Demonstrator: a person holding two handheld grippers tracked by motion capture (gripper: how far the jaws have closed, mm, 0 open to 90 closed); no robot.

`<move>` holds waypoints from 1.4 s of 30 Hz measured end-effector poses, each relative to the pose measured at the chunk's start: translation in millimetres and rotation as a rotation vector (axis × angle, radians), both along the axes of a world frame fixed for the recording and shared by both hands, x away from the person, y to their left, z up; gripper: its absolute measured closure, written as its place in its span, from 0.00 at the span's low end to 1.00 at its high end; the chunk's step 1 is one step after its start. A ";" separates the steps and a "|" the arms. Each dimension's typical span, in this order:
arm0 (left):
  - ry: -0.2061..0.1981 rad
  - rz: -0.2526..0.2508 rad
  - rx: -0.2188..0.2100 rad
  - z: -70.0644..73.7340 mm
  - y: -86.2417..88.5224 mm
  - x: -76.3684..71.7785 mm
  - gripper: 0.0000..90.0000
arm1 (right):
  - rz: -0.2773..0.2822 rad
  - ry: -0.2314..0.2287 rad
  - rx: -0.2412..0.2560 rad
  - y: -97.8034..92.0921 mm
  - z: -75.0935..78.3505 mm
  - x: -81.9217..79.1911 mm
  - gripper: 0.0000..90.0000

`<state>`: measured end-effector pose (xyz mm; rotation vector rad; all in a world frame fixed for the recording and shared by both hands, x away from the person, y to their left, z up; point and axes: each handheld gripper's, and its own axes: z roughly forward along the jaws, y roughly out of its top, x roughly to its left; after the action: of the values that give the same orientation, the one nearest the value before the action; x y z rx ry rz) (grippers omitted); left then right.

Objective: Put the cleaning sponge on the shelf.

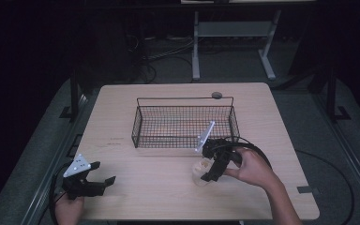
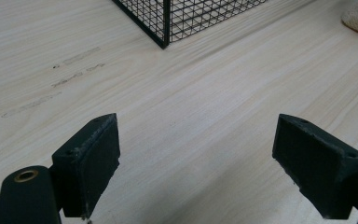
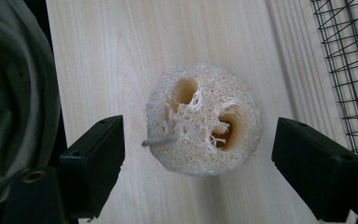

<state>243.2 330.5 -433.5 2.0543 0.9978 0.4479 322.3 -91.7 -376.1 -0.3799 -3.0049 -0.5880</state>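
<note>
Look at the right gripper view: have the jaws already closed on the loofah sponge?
No: the right gripper is open, its jaws standing apart on either side of the loofah sponge, with bare table showing in both gaps.

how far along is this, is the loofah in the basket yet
Not yet. Nothing looks done: the wire basket looks empty. In hand: the right tool is open around the loofah, which sits on the table, not gripped. Left: closing, lifting, probably placing it in the basket. The left tool is open and idle.

dim, dark-edged high view; bright, sharp, evenly lit gripper views
</note>
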 end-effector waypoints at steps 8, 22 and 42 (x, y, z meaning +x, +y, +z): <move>-0.001 0.001 -0.004 -0.1 1.1 0.3 0.15 | 0.004 0.017 -0.028 5.0 -7.5 5.0 0.19; -0.003 0.001 -0.009 0.3 0.8 0.0 0.15 | 0.024 0.020 -0.055 12.4 -11.5 6.6 0.29; 0.001 0.002 -0.013 0.3 1.9 -0.1 0.15 | 0.035 0.013 -0.048 13.2 5.8 9.8 0.33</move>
<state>243.1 332.4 -433.2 2.0424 1.0012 0.4402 332.1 -78.5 -370.4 -0.3311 -3.0107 -0.5098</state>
